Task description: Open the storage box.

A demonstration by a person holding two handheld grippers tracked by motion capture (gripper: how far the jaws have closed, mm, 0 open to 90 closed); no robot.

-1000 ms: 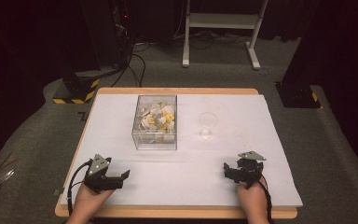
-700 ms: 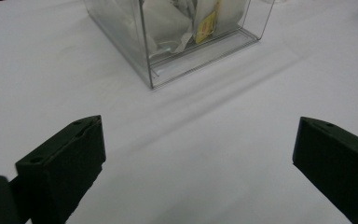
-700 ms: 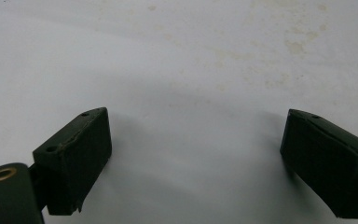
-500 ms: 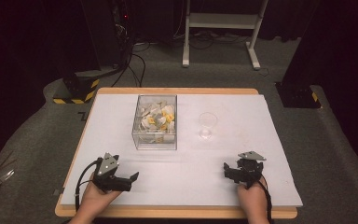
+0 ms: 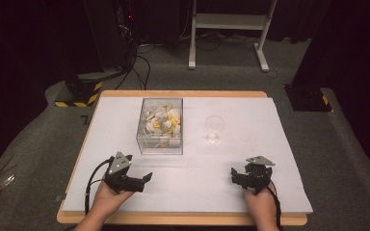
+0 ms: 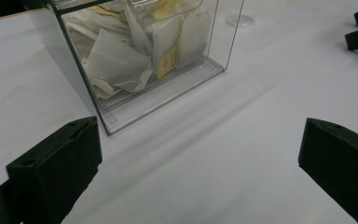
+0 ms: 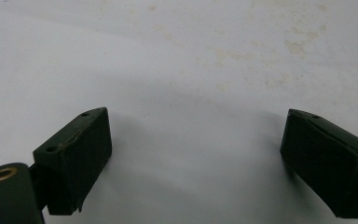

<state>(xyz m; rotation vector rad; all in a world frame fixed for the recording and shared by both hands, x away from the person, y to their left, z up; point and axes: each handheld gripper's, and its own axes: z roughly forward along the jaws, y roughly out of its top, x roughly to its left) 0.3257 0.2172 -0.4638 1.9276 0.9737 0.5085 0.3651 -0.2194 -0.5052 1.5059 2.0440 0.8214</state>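
Setting: a lab or recording studio, not a home. Black curtains close off the back and sides. The floor is grey carpet (image 5: 38,144). A wooden table with a white sheet (image 5: 250,154) stands centred. Black stand bases with yellow-black hazard tape (image 5: 79,91), loose cables (image 5: 137,67) and a white metal frame (image 5: 231,29) stand behind.

floor: grey carpet (image 5: 38,154) | rear: dark, perhaps curtained | white stand (image 5: 229,21)
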